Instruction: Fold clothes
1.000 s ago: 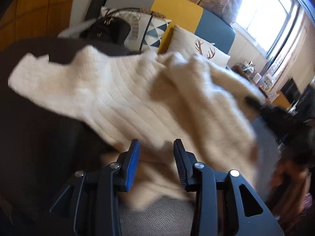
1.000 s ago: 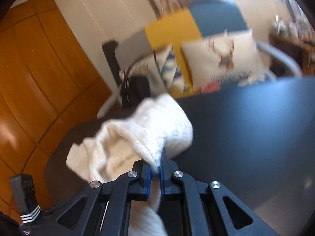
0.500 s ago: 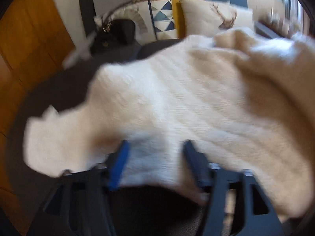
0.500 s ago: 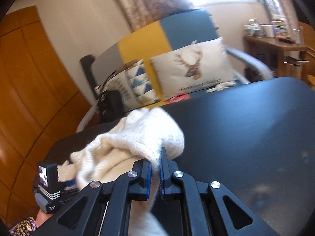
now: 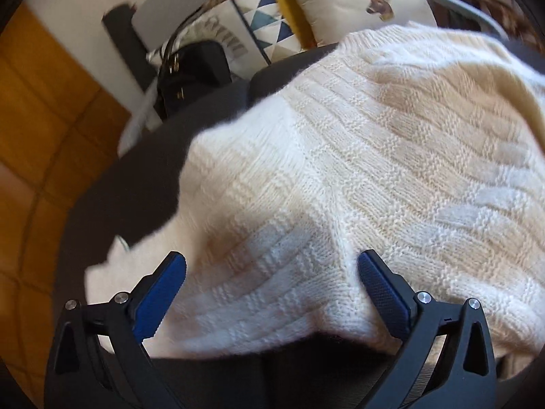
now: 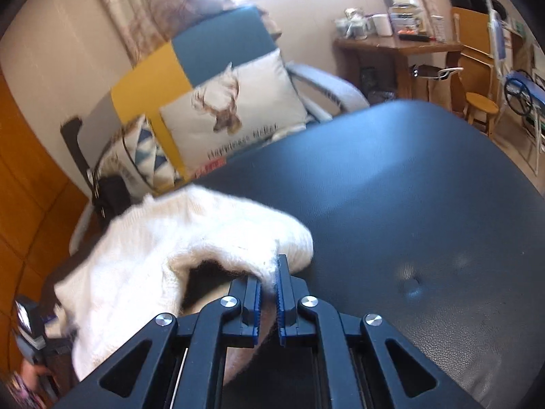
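Garment: cream cable-knit wool sweater (image 5: 357,177) is lying spread over the black leather-look tabletop (image 6: 408,211), toward its far left corner.
Left tongs (image 5: 270,272): are standing wide apart, straddling a sweater fold.
Right tongs (image 6: 270,272): are pinching the sweater's edge, lifting it.
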`<state>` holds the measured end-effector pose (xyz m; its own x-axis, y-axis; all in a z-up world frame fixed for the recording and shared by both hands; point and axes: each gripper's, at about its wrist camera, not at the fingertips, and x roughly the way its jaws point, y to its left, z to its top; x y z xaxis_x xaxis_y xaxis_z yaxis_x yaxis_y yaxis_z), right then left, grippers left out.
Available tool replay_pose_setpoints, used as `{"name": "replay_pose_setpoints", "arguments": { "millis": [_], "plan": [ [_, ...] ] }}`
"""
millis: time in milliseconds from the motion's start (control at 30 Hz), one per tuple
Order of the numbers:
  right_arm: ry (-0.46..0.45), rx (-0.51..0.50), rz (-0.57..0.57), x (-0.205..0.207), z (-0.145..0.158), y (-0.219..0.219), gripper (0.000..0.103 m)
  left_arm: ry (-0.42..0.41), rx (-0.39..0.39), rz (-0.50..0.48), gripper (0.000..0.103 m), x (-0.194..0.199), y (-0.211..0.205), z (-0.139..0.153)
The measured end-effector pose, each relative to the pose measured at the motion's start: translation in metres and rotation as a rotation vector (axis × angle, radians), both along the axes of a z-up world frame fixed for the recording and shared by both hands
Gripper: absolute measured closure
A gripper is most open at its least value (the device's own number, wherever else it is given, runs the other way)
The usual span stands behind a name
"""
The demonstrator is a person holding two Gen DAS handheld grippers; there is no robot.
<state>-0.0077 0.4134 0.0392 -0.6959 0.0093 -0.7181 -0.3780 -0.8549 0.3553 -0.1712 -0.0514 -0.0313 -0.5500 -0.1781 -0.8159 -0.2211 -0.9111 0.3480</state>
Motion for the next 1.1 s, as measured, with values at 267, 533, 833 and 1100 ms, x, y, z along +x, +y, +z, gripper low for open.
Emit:
{"name": "replay_pose_setpoints", "arguments": {
  "millis": [267,533,833,1100],
  "plan": [
    [-0.068,-0.041,-0.067,0.040,-0.017,-0.012,0.080,0.032,0.017,-0.013,0.010,0.008,-0.007,0.010],
    [-0.164,-0.274,-0.082,0.056,-0.059,-0.039,0.074,0.068,0.239,0.020,0.010,0.028,0.014,0.015],
    [-0.104,-0.187,-0.079,0.016,-0.057,-0.053,0.093,-0.041,0.220,0.049,0.001,0.017,0.011,-0.015],
    [-0.150,0.007,-0.007,0.021,-0.032,-0.021,0.097,-0.048,0.096,-0.028,0.000,0.009,0.013,-0.014]
  ]
}}
